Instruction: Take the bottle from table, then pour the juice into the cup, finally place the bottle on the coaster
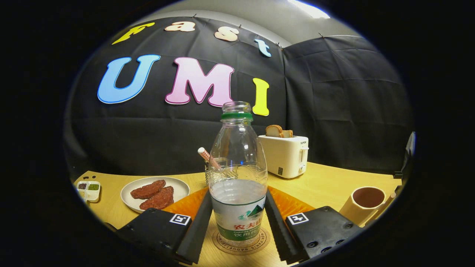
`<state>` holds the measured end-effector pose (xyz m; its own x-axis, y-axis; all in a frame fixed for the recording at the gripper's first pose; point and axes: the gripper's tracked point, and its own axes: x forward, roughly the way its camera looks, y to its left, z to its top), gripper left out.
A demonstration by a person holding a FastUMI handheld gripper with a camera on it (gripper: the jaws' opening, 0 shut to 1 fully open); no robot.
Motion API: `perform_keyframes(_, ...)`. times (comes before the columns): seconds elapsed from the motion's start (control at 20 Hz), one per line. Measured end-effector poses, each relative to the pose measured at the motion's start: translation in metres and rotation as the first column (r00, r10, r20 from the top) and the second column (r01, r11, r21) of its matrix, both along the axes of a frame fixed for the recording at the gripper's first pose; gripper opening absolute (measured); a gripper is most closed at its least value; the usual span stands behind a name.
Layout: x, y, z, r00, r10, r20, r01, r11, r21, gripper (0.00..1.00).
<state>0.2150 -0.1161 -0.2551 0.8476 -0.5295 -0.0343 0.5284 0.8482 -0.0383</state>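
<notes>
Wooden table [326, 185] is carrying everything. Bottle [238, 178] is standing upright on the coaster [256, 245], w/ the claw [237, 226] fingers hugging both sides, prob. steadying it for set-down. Cup [365, 202] is sitting off to the claw's right.

ahead: bottle [238, 178] blocks | right: cup [365, 203] near | left: plate [156, 193] | beyond: toaster [285, 155], seemingly apart

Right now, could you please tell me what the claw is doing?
Claw: its fingers flank the water bottle standing on the coaster; whether they press it cannot be told.
</notes>
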Motion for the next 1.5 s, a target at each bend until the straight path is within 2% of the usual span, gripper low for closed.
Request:
perform_keyframes(0.1, -0.002, -0.005, -0.001, 1.0, -0.022, -0.003, 0.022, 1.0, 0.019, 0.87)
perform_keyframes(0.15, -0.005, -0.006, -0.003, 0.999, -0.032, -0.008, 0.033, 0.999, 0.03, 1.0)
perform_keyframes(0.45, -0.02, 0.004, -0.003, 1.0, -0.021, -0.017, 0.022, 0.997, 0.068, 0.99)
perform_keyframes(1.15, -0.078, 0.043, -0.021, 0.993, 0.092, -0.075, -0.083, 0.989, 0.119, 0.99)
perform_keyframes(1.5, -0.112, 0.071, 0.013, 0.975, 0.213, -0.066, -0.208, 0.975, 0.084, 0.99)
